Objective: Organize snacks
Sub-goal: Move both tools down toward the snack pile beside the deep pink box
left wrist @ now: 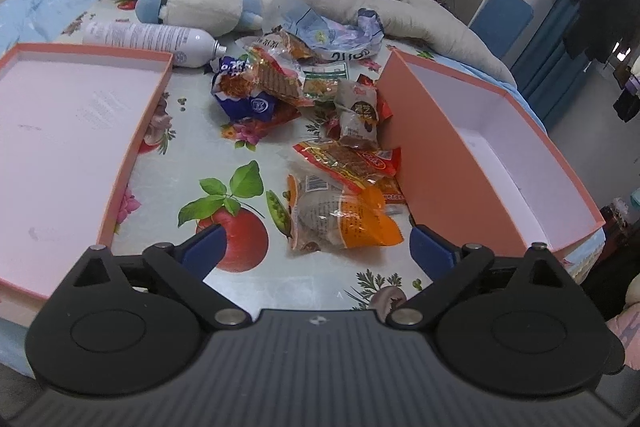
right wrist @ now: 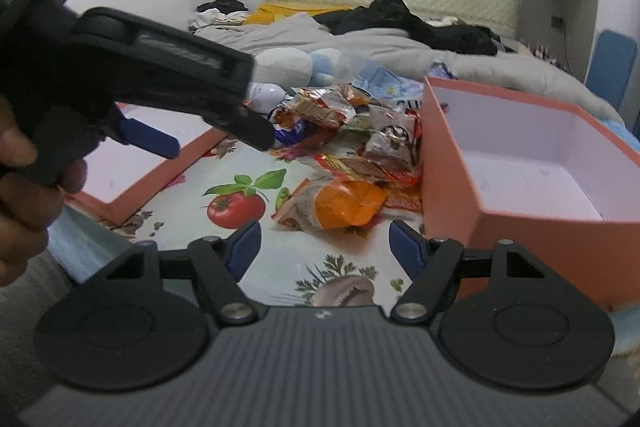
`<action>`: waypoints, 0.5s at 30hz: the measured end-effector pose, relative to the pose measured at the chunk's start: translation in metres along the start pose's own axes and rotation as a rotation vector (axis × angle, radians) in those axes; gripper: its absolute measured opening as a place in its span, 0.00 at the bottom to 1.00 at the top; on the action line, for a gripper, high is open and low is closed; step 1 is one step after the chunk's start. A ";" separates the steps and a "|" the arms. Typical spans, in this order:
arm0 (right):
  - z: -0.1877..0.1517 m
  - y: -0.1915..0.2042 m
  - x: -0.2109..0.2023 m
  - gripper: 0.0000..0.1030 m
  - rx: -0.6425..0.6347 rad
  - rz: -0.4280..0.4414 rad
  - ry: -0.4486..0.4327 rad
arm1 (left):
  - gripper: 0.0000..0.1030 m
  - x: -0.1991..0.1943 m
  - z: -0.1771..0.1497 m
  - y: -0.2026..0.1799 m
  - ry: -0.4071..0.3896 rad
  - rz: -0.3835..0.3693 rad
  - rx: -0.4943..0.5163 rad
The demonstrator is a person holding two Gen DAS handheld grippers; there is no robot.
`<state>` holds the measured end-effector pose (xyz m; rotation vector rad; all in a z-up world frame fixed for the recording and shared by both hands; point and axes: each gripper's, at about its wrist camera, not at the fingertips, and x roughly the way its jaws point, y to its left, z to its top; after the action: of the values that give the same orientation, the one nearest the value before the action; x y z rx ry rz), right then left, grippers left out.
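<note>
We hold both grippers above the near edge of the snack pile [left wrist: 320, 115], which lies on the fruit-print cloth between the lid [left wrist: 72, 131] on the left and the empty box [left wrist: 496, 163] on the right. The left gripper [left wrist: 316, 247] and right gripper [right wrist: 324, 247] gape, holding nothing. The orange packet [left wrist: 344, 219] looks slippery, perhaps crinkly; our pinch could skid off it or snag neighbouring wrappers.

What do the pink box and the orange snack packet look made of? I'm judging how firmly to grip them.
Pink box: probably rigid paperboard, matte salmon outside, white inside; its walls stand straight with crisp edges. Orange snack packet: thin plastic film, glossy and partly clear; it crinkles and glints.
</note>
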<state>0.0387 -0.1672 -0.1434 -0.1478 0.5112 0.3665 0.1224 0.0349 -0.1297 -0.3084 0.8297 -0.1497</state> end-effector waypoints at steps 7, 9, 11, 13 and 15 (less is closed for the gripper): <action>-0.001 0.011 0.032 0.70 -0.053 -0.041 -0.008 | 0.93 0.032 0.007 0.018 0.036 -0.031 -0.063; -0.002 0.015 0.042 0.70 -0.061 -0.048 -0.004 | 0.91 0.041 0.011 0.020 0.046 -0.038 -0.059; -0.004 0.020 0.052 0.70 -0.078 -0.059 0.000 | 0.90 0.050 0.013 0.022 0.058 -0.051 -0.061; -0.005 0.020 0.059 0.70 -0.077 -0.080 0.001 | 0.89 0.057 0.014 0.024 0.065 -0.067 -0.067; -0.005 0.018 0.066 0.70 -0.066 -0.100 0.003 | 0.89 0.065 0.018 0.025 0.071 -0.076 -0.070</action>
<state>0.0831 -0.1316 -0.1820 -0.2372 0.4927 0.2859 0.1791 0.0459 -0.1721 -0.4026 0.8955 -0.2038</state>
